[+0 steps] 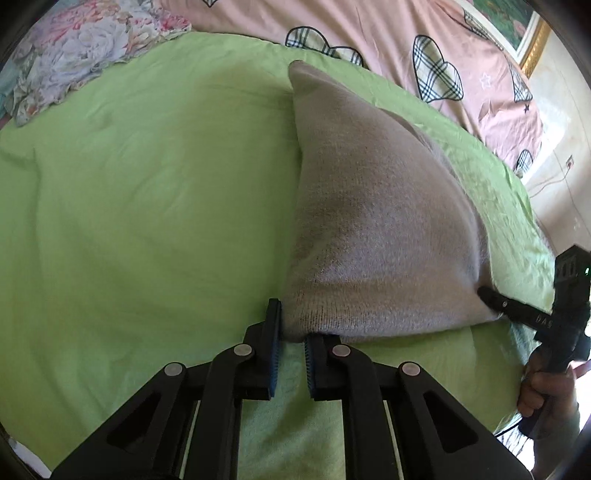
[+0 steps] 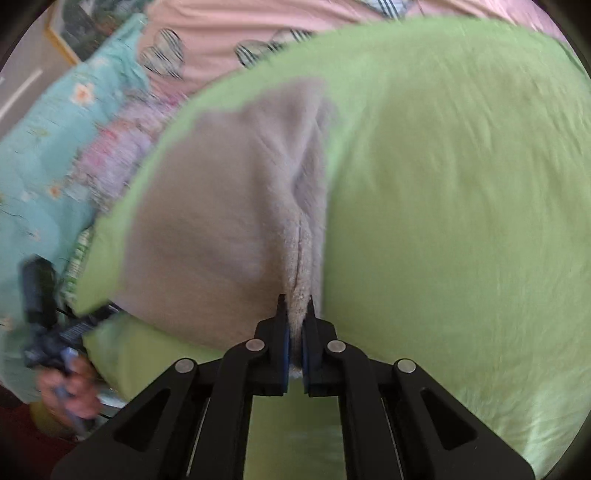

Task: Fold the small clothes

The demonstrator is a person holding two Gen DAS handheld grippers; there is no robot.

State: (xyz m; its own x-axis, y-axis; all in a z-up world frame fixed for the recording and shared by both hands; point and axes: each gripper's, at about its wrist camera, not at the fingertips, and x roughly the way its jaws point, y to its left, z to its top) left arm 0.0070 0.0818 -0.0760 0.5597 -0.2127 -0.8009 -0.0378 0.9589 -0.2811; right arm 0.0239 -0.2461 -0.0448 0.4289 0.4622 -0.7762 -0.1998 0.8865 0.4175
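Observation:
A grey knitted garment [image 1: 369, 221] lies on the green sheet [image 1: 147, 221], lifted at its near edge. My left gripper [image 1: 291, 332] holds the near left corner of the knit between its pads, jaws narrow. My right gripper [image 2: 295, 314] is shut on the garment's [image 2: 221, 221] bunched near right corner. The right gripper also shows in the left wrist view [image 1: 495, 306], pinching that corner. The left gripper appears blurred in the right wrist view [image 2: 74, 325] at the garment's left corner.
A pink quilt with plaid hearts [image 1: 443, 55] lies behind the sheet. A floral pillow [image 1: 85, 48] sits at the back left, teal floral bedding [image 2: 44, 147] beside it. A framed picture [image 1: 517, 26] hangs on the wall.

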